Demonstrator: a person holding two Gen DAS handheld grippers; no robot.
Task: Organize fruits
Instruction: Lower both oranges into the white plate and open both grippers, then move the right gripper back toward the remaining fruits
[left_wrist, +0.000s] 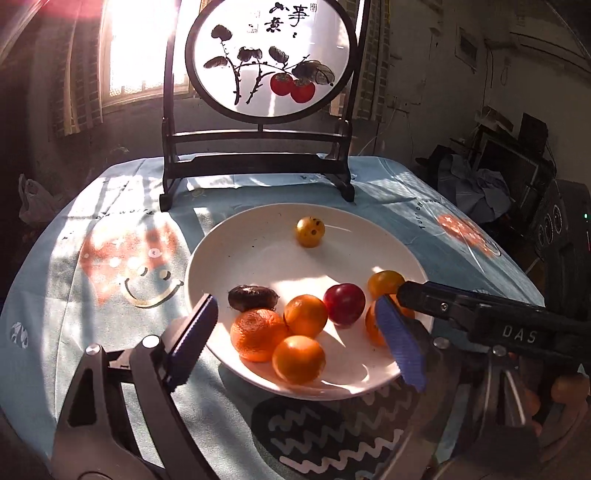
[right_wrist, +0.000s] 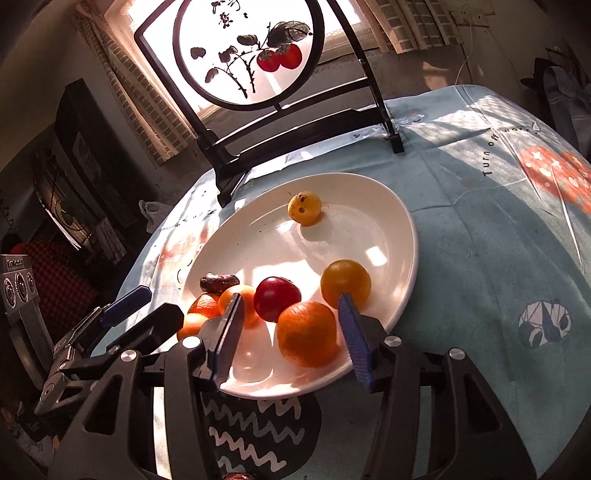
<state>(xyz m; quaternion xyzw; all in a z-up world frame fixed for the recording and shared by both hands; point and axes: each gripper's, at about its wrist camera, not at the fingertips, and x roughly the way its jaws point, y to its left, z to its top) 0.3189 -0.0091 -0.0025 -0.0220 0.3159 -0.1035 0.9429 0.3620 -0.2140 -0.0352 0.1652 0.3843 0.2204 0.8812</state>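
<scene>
A white plate on the blue tablecloth holds several fruits: oranges, a red plum, a dark wrinkled fruit and a spotted yellow fruit at the far side. My left gripper is open and empty, its jaws wide over the plate's near edge. My right gripper is open around an orange at the plate's near rim, without touching it. The red plum and a yellow-orange fruit lie just beyond.
A dark wooden stand with a round painted screen stands at the back of the table. The right gripper's black body reaches in from the right in the left wrist view. Clutter stands beyond the table on the right.
</scene>
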